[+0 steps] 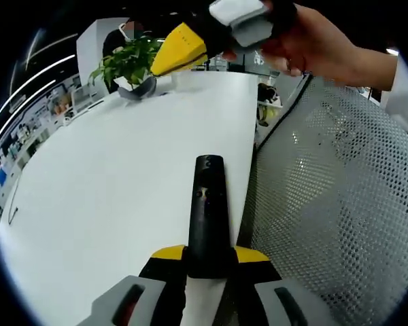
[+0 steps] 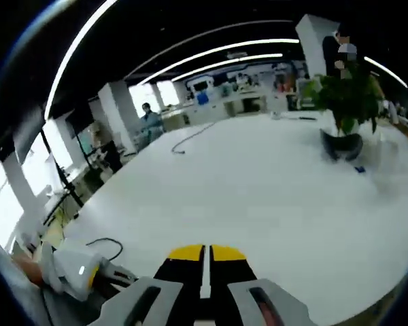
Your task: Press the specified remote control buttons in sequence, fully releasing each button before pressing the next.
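Note:
A black remote control point(image 1: 209, 204) points away from me along the white table's point(image 1: 122, 183) right edge. My left gripper point(image 1: 209, 255) is shut on its near end, the yellow-tipped jaws pressing it from both sides. My right gripper point(image 1: 181, 48) hangs high above the far part of the table in a person's hand point(image 1: 313, 41), well clear of the remote. In the right gripper view, my right gripper point(image 2: 205, 253) has its yellow jaw tips closed together with nothing between them, above the white table point(image 2: 258, 197). The left gripper's grey body point(image 2: 78, 272) shows at the lower left.
A potted green plant point(image 1: 129, 61) point(image 2: 347, 102) stands at the table's far end. A white mesh chair back point(image 1: 333, 197) lies just right of the table edge. A thin cable point(image 2: 190, 138) rests on the far table. People stand in the office background.

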Motion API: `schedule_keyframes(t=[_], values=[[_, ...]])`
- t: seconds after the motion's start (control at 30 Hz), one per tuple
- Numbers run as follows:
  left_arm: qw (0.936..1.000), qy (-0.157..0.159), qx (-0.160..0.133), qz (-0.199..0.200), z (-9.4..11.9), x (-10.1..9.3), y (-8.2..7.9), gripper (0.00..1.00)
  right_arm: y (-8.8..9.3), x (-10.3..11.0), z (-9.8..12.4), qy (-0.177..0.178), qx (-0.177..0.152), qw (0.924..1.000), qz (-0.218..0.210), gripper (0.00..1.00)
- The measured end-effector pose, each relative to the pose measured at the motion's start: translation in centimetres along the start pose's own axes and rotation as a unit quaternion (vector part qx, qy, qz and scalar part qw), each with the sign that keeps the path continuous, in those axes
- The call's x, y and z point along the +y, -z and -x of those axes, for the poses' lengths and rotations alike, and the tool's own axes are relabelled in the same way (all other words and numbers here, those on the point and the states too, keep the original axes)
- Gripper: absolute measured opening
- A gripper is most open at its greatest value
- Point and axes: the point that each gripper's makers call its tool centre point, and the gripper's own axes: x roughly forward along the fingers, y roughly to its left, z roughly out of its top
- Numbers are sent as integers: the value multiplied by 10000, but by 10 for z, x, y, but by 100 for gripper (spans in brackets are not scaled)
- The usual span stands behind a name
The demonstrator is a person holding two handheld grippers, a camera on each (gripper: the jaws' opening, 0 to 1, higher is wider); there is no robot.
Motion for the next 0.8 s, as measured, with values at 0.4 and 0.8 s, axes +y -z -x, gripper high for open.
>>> schedule_keyframes(t=[0.4, 0.8], values=[[10000, -16, 54, -3, 0, 0, 0, 24, -9, -24, 17, 1019, -778, 9879, 869, 72], [9987, 11, 512, -37, 0, 0, 0, 23, 5, -31, 13, 941, -498, 9929, 535, 73]])
